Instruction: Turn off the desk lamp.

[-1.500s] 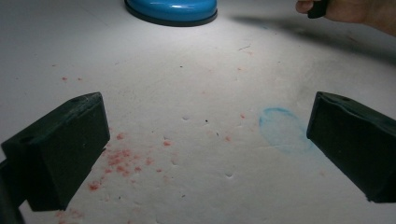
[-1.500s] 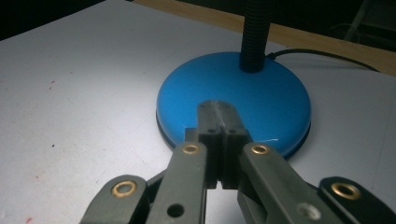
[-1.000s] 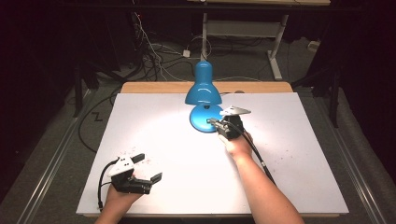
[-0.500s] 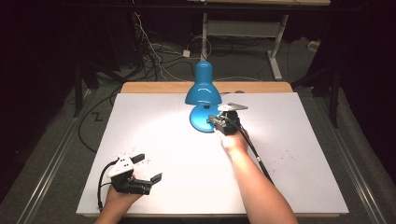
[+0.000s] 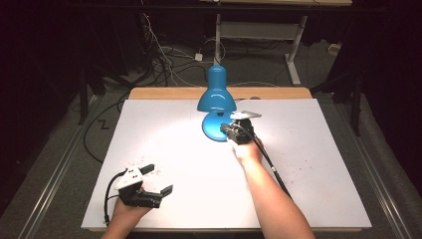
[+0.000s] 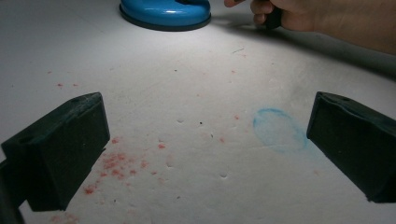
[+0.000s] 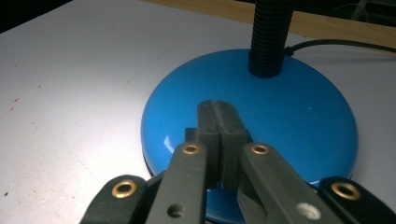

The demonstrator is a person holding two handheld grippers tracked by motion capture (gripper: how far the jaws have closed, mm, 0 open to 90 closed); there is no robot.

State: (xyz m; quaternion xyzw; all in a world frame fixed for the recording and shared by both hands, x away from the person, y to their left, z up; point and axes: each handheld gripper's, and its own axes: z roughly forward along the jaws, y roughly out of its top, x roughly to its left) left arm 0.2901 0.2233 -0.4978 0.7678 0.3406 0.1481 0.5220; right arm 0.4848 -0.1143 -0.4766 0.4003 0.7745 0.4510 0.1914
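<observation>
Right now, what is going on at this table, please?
A person works at a white table with a gripper in each hand. The right gripper, its jaws closed together with nothing between them, is over the round base of a lit blue desk lamp, as if to press something on it; whether it touches the base cannot be told. The left gripper rests near the front left corner with its jaws wide open and empty, above small red specks and a faint blue mark.
</observation>
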